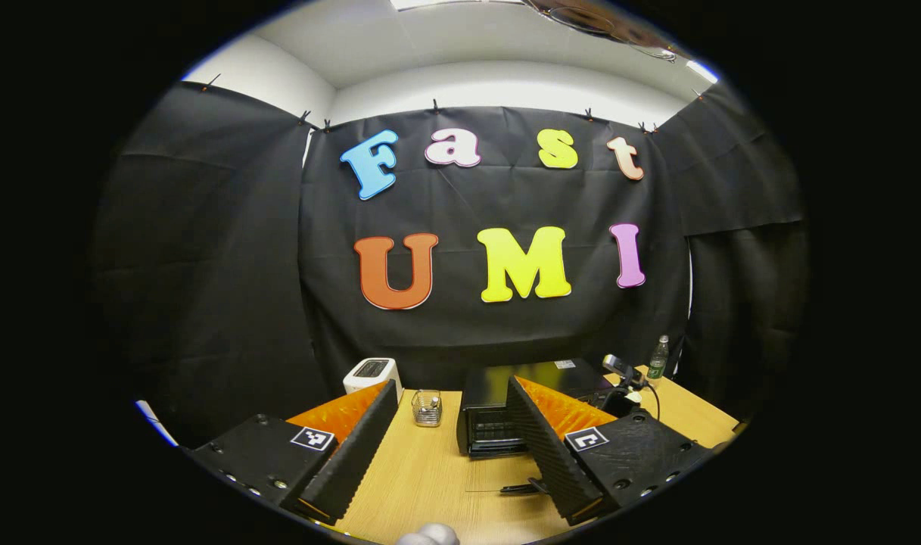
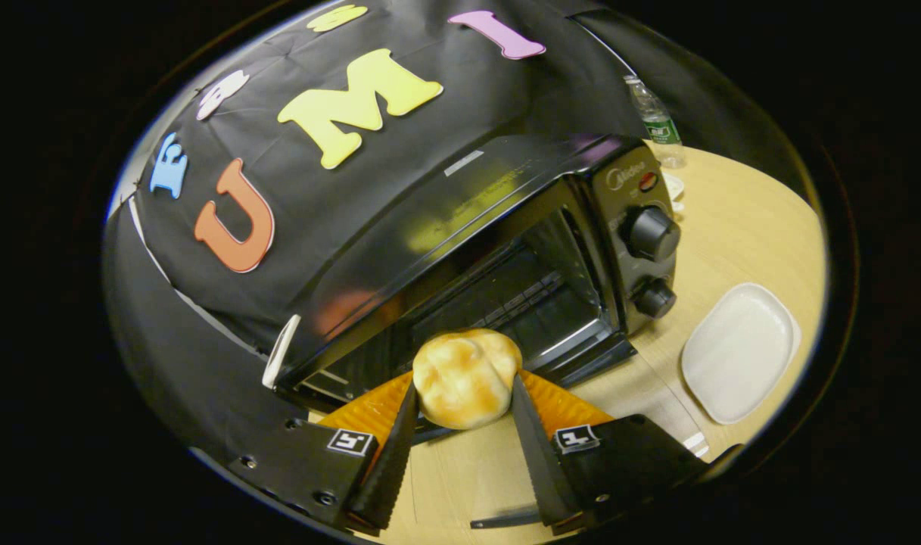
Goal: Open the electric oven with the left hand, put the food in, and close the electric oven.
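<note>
Bun (image 2: 466, 377) pinched in right gripper (image 2: 460, 405) at open oven (image 2: 505, 257) mouth; left gripper (image 1: 449, 446) spread, empty. Risk: clipping frame, dropping short onto table (image 2: 740, 219).

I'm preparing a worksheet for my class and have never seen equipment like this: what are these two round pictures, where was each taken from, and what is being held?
A person holds a pair of tongs in each hand, and a camera rides on each pair, looking forward along its fingers. In the left gripper view, the left tongs are open and empty over a wooden table with a white toaster, a small glass holder and a black electric oven. In the right gripper view, the right tongs grip a bread roll in front of the open oven. A white plate lies beside it and a water bottle stands behind.
</note>
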Demonstrator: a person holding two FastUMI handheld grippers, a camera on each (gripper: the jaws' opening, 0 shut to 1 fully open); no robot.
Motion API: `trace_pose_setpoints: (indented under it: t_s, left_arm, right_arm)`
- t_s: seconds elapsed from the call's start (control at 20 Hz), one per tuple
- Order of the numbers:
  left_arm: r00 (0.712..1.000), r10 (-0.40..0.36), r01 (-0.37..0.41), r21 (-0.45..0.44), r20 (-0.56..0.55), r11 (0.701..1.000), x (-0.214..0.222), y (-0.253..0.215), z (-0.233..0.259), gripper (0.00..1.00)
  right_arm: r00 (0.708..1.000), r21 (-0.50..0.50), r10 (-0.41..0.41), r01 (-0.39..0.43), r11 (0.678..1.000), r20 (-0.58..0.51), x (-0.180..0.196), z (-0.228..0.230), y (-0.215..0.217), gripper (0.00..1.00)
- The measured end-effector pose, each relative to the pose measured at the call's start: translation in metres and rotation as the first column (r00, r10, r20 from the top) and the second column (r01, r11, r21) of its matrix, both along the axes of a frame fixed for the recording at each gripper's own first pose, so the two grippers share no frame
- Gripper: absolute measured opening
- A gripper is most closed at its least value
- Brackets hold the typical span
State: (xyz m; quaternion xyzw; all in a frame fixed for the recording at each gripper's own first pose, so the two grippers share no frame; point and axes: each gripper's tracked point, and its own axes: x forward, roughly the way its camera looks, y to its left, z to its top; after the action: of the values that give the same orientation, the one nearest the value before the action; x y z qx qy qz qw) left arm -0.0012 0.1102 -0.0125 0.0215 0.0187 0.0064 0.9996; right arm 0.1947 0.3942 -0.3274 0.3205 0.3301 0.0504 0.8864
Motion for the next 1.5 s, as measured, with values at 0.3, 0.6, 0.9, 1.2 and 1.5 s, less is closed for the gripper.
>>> trace_pose_setpoints:
  t_s: [0.3,0.6,0.9,1.2,1.5]
  left_arm:
    - [1.000,0.002,-0.002,0.006,-0.021,1.000,0.004,0.009,-0.009,0.95]
    - [0.999,0.011,-0.011,0.002,-0.036,1.000,0.006,0.013,-0.016,0.95]
    - [0.999,0.013,-0.013,0.007,-0.040,1.000,0.005,0.015,-0.017,0.95]
    - [1.000,0.002,-0.003,-0.004,-0.015,1.000,0.009,0.014,-0.020,0.95]
    - [0.999,-0.042,0.042,-0.012,-0.003,0.999,0.012,0.000,-0.057,0.95]
  right_arm:
    - [0.999,-0.098,-0.046,0.048,0.994,0.024,0.032,-0.019,0.006,0.70]
    - [0.998,-0.197,-0.056,0.060,0.979,0.023,0.037,-0.036,0.000,0.71]
    - [0.999,-0.270,-0.019,0.031,0.962,0.048,0.031,-0.034,-0.003,0.97]
    - [0.989,-0.325,0.058,-0.012,0.946,0.134,0.007,0.004,-0.029,0.96]
    - [0.893,-0.425,0.141,0.061,0.903,0.427,-0.037,0.140,-0.123,0.95]
